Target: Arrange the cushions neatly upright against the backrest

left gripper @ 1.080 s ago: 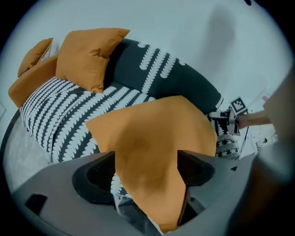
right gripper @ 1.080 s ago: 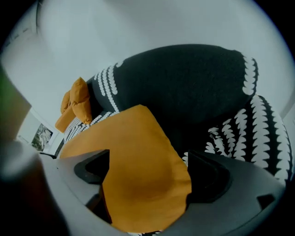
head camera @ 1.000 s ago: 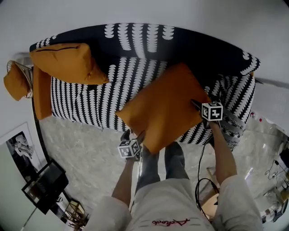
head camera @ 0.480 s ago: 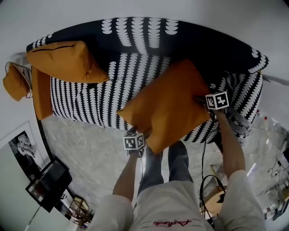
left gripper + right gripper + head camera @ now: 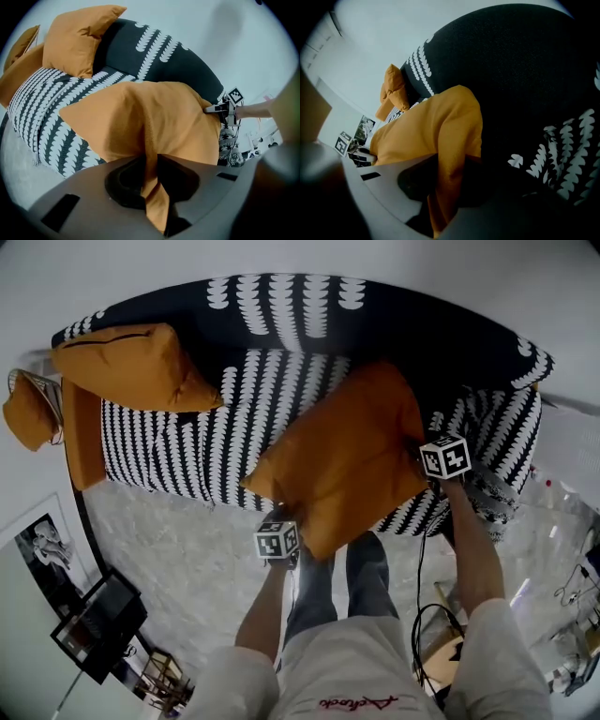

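Observation:
A large orange cushion (image 5: 342,460) lies tilted on the seat of the black sofa with white leaf pattern (image 5: 281,315), its lower corner hanging over the front edge. My left gripper (image 5: 283,521) has just been closing and is shut on the cushion's near left corner (image 5: 152,154), with the fabric pinched between the pads. My right gripper (image 5: 422,454) has also just been closing and grips the right edge of the cushion (image 5: 450,140), where a fold fills the jaws. A second orange cushion (image 5: 127,367) leans upright against the backrest at the left end.
An orange throw (image 5: 84,432) drapes over the left armrest, and another orange cushion (image 5: 26,413) sits in a wire basket beyond it. Framed pictures (image 5: 94,624) lean on the marble floor at lower left. A black cable (image 5: 420,615) trails by my right leg.
Both grippers have edged a little closer onto the cushion's edges. The cushion stays about where it was on the seat.

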`<action>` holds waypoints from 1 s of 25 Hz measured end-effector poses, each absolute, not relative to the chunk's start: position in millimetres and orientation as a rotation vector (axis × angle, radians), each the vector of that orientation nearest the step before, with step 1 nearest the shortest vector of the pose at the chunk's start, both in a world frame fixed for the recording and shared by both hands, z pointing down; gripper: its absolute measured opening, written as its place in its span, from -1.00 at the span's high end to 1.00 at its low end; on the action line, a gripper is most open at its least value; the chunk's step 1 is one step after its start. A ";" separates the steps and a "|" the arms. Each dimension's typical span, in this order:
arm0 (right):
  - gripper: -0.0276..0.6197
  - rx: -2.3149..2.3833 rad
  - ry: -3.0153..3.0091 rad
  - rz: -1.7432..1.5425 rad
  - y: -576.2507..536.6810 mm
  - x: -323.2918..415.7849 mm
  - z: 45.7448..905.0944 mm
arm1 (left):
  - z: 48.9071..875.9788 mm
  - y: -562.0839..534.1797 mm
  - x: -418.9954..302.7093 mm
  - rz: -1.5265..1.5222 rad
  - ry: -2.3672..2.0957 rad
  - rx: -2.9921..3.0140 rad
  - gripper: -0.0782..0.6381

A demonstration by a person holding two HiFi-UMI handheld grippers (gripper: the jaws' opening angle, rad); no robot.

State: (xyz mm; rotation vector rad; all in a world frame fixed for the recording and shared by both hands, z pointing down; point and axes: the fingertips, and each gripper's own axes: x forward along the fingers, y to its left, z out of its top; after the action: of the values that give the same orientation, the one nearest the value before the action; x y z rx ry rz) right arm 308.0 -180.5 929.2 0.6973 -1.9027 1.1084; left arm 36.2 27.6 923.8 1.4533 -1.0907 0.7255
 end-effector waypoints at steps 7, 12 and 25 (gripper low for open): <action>0.56 0.799 -1.966 1.056 -173.2 311.7 898.4 | 903.6 25.5 31.2 0.720 -1.097 1.548 0.59; 0.57 0.973 -2.014 1.080 -144.4 325.3 858.5 | 875.3 20.0 23.0 0.722 -1.117 1.626 0.59; 0.57 1.496 -2.005 1.212 -72.0 389.0 787.0 | 771.5 -121.7 48.9 0.609 -1.159 2.087 0.60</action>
State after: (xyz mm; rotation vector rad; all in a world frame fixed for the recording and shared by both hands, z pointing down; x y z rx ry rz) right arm 389.0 -72.0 787.0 1.4957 -2.0050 1.2121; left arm 48.9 -121.7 771.5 2.0869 -1.1586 0.6095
